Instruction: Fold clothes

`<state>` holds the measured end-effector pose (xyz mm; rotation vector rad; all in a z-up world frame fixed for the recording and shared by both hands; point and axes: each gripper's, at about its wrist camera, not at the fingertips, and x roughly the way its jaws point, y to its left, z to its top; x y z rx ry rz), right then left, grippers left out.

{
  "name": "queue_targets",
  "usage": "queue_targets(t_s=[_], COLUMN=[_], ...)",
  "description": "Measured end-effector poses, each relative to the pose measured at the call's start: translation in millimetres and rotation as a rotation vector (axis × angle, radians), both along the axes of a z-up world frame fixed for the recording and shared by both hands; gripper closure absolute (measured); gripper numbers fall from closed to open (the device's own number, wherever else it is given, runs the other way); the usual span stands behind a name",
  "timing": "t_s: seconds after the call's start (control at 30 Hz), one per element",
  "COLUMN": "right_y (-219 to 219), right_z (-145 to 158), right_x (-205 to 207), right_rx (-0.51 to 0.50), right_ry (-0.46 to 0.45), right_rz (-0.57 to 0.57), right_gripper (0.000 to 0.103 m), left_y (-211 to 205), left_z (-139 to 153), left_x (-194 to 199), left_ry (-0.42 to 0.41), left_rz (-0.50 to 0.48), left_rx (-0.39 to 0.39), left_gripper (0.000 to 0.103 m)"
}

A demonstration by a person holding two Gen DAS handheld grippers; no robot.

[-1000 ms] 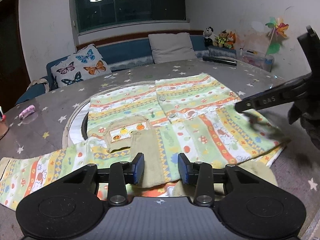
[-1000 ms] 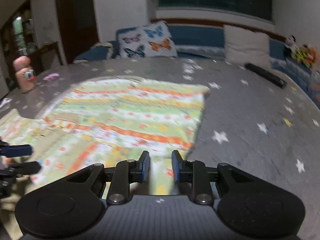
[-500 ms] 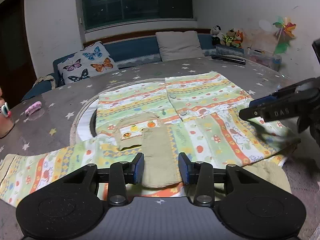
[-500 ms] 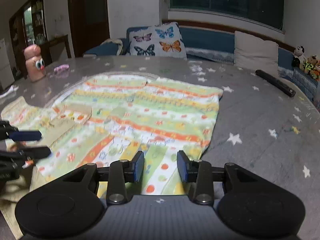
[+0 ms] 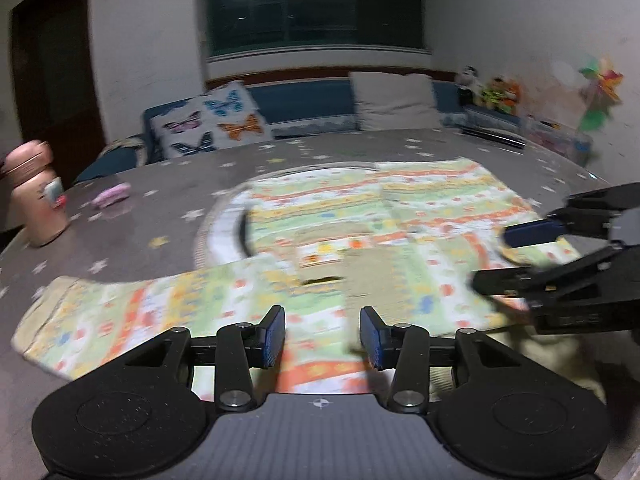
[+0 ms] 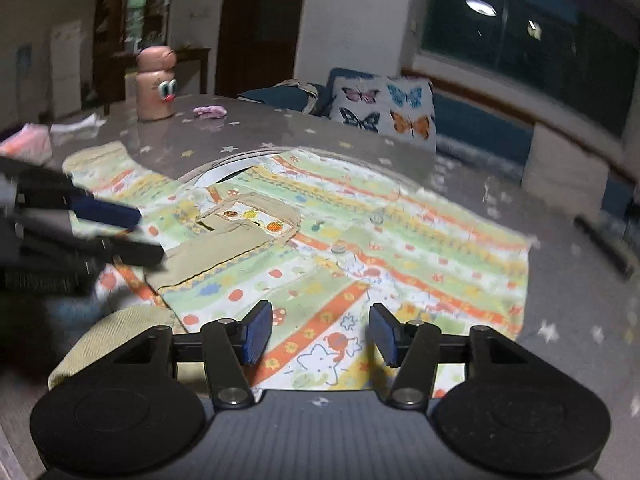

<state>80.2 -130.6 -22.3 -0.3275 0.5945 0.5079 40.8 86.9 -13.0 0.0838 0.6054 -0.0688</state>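
A child's shirt with green, orange and white stripes [image 5: 360, 216] lies flat on the grey star-patterned table [image 5: 168, 208], collar toward me, one sleeve [image 5: 120, 312] stretched out to the left. It also shows in the right wrist view [image 6: 380, 240]. My left gripper [image 5: 322, 334] is open and empty, just above the shirt's near edge. My right gripper [image 6: 320, 330] is open and empty over the shirt's near right part. The right gripper shows at the right of the left wrist view [image 5: 500, 260]. The left gripper shows at the left of the right wrist view [image 6: 148, 236].
A pink character bottle [image 5: 34, 196] and a small pink item [image 5: 112, 196] sit at the table's left. A dark long object [image 5: 492, 138] lies at the far right. A sofa with a butterfly cushion [image 5: 212, 124] stands behind the table.
Both grippers have pulled back and swung left; the right gripper's jaws have opened wider. The shirt lies where it was.
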Motion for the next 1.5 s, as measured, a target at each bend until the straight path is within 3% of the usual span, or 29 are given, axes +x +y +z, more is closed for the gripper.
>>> queue_targets(t_s=[0.2,0.43,0.67,0.77,0.97,1.2,1.5], right_y=[11,8,2,1,-4,-17,-49], right_z=[-3,2,2,3,5,9,12], right_x=[-3,-5,-7,-8,-10,-14,-14], right_rx=[0.016,0.023,0.045,0.05,0.065,0.111,0.195], right_ry=[0.024,0.017,0.043,0.041,0.042,0.048,0.067], right_rz=[0.038,0.035,0.024,0.021,0.005,-0.034,-0.126], right_gripper=[0.042,0.042,0.042,0.042,0.042,0.042,0.043], left_y=[58,132,174,183,187,147,38], left_z=[0,4,-3,-6,-3,33,90], left_x=[-7,-1,16,20,21,4,-2], left_ry=[0.001,-0.011,0.039,0.048,0.022,-0.066,-0.17], left_rz=[0.225,0.52,0.642,0.642,0.611,0.496,0.134], left_rx=[0.008,0.076,0.052,0.001,-0.093,-0.18,-0.284], left_gripper=[0.056,0.051,0.051,0.055,0.091,0.093,0.094])
